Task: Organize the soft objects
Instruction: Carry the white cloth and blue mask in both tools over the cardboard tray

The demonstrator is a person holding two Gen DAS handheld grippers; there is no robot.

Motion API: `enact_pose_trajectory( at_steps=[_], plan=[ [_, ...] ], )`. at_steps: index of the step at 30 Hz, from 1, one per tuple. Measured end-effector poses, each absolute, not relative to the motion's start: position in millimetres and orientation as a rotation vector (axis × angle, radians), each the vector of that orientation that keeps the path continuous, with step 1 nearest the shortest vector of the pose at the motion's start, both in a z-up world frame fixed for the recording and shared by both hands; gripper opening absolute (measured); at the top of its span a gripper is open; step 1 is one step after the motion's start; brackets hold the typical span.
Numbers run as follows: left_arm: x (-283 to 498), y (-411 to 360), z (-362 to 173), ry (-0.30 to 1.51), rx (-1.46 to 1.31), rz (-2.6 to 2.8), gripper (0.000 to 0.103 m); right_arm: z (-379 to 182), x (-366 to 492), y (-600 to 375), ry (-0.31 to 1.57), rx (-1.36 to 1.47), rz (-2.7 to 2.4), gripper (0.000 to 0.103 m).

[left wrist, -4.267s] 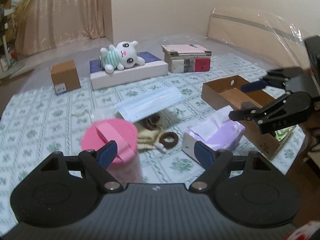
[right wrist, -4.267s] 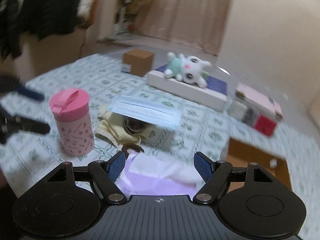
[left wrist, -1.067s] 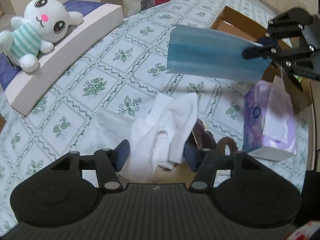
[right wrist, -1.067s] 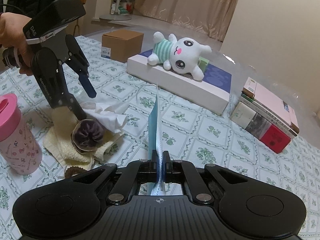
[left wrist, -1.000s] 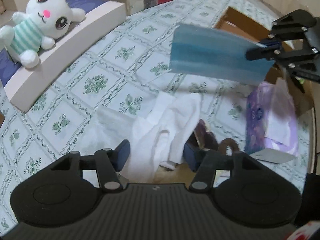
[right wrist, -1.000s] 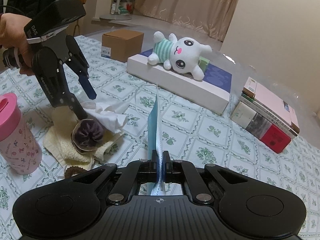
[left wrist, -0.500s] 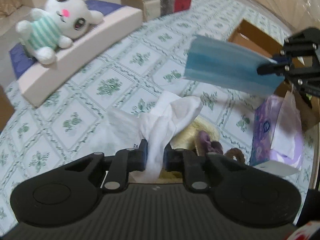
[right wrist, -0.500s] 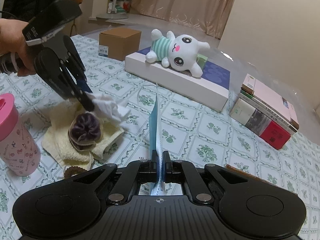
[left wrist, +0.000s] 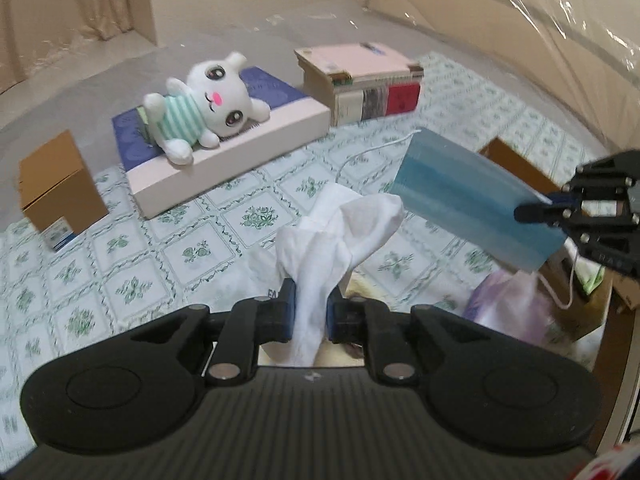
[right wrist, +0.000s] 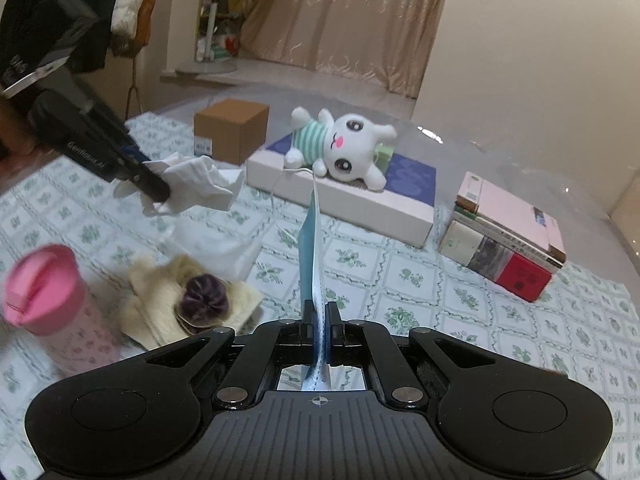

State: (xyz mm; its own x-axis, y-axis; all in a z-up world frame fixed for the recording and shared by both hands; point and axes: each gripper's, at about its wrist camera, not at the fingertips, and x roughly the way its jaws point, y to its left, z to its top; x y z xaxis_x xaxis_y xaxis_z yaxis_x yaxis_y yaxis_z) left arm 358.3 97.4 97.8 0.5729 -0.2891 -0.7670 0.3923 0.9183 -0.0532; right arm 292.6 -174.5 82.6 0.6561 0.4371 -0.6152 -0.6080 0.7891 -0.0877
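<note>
A crumpled white cloth (left wrist: 336, 240) is pinched in the left tongs (left wrist: 311, 314), while a blue face mask (right wrist: 310, 256) is clamped edge-on in the right tongs (right wrist: 320, 330) above the patterned counter (right wrist: 420, 280).

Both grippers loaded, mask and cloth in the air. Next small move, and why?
Probably carry the blue mask on to the open cardboard box and release it there. The right gripper is shut on the mask, which hangs clear of the table just beside the box, while the left gripper only just has the white cloth lifted.
</note>
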Motion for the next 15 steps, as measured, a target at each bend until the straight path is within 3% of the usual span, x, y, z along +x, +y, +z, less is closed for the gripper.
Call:
enact_pose_trajectory(
  at_steps=[15],
  plan=[
    [240,61,128,0.796,-0.018,-0.295,0.013,107,207,-203,0.616,-0.159,0.549,0.003]
  ],
)
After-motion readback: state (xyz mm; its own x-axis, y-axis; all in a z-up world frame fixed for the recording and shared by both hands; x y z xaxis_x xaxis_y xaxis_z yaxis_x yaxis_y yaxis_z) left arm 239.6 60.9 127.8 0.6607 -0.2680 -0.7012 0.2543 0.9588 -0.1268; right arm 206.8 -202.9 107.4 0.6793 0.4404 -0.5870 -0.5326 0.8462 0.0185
